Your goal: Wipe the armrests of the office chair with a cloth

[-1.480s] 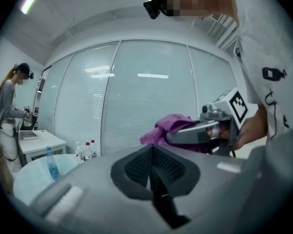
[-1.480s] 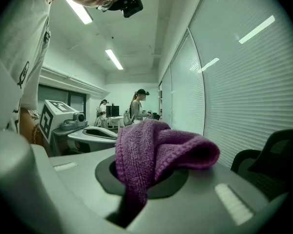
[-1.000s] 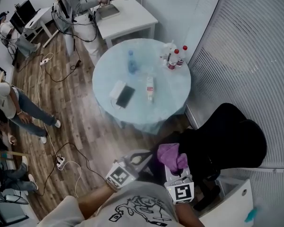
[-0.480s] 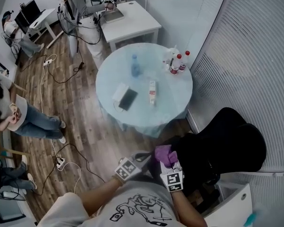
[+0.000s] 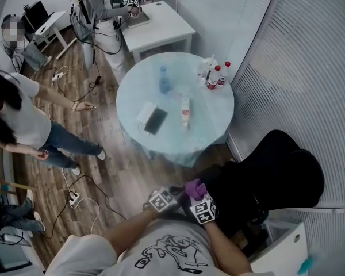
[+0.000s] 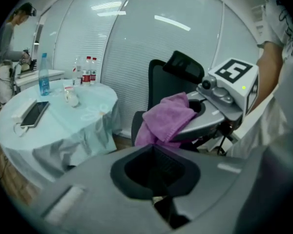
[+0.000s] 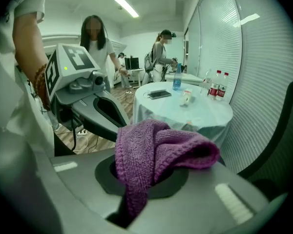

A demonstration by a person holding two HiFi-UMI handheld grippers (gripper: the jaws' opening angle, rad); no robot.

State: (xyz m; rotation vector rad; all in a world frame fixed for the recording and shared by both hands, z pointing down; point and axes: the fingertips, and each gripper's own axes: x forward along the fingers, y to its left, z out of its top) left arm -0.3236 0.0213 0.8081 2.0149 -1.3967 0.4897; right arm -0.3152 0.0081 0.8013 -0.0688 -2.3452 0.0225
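Round table (image 5: 202,132) behind one office chair (image 5: 276,174), right gripper (image 5: 194,198) fingers grasping one cloth (image 7: 156,150), left gripper (image 5: 173,193) fingers clenched.

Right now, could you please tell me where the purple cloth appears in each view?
Head view: purple cloth low centre, beside the black chair.
Left gripper view: middle, in front of the chair.
Right gripper view: centre foreground, clamped in the right tool.
Shared landmark: the round blue-covered table.
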